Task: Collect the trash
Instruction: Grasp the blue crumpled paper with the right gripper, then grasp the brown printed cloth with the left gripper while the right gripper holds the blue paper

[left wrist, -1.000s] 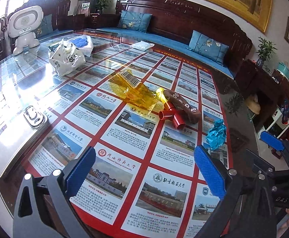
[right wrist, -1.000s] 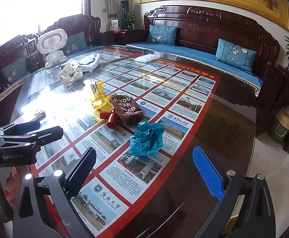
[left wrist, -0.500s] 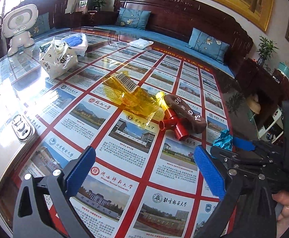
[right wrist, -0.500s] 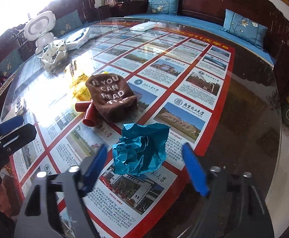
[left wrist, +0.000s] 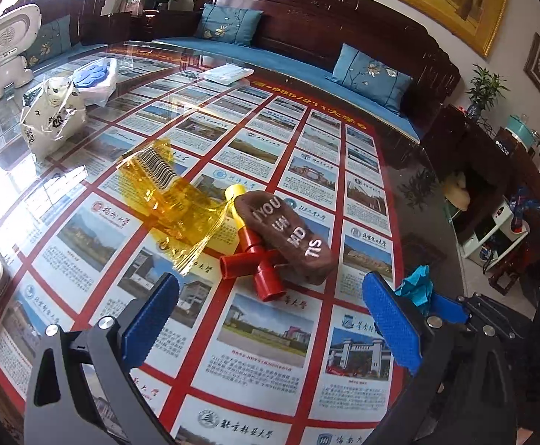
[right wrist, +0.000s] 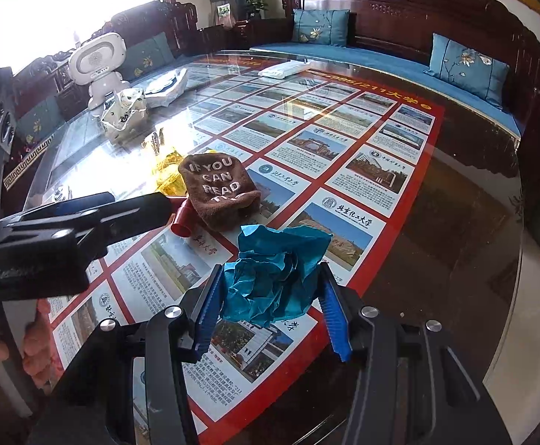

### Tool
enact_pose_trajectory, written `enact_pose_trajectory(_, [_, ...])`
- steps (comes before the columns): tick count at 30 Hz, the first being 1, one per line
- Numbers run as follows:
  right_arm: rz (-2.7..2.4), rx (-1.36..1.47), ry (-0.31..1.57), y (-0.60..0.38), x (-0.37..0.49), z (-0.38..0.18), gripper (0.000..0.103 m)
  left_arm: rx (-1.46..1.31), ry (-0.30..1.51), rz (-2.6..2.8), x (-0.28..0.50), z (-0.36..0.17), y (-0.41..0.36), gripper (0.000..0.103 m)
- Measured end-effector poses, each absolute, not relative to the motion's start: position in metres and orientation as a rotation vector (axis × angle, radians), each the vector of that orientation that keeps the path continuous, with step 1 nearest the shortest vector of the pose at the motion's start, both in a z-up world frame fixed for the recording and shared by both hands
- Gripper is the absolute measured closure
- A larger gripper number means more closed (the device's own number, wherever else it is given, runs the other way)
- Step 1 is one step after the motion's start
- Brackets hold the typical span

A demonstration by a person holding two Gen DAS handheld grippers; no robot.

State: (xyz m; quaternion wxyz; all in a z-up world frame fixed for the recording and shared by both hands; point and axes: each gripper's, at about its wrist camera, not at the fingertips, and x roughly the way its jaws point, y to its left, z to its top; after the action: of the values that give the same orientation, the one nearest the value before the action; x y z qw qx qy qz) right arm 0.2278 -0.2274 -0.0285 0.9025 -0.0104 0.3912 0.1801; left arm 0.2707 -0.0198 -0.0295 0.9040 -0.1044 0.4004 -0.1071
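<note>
Right claw (right wrist: 268, 300) now clamped on blue paper wad (right wrist: 273, 270), left claw (left wrist: 270, 319) open, table edge (right wrist: 507, 259) near

We see our left gripper (left wrist: 270, 319) and right gripper (right wrist: 270, 302) — black angular frames with silver screws, and ribbed blue pads (right wrist: 206, 307) on their fingers.

Strong daylight pours from a window (right wrist: 66, 3) at upper left, blown out to white. It throws broad glare across the glass desk (left wrist: 29, 185), washing out print there. Both fisheye views bend straight lines and darken at the corners; focus stays sharp.
</note>
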Motion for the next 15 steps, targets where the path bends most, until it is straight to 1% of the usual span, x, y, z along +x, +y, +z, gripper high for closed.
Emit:
enact_pose_trajectory(12, [0.434,0.001,0.765,-0.248,0.229,-0.022,0.053,-0.204,0.87,-0.177,0.32,-0.039,-0.046,0.004])
enact_pose_trajectory(15, [0.442,0.008,0.764,-0.253,0.231,-0.024,0.053,-0.196,0.869,-0.168,0.325,-0.04,-0.047,0.006])
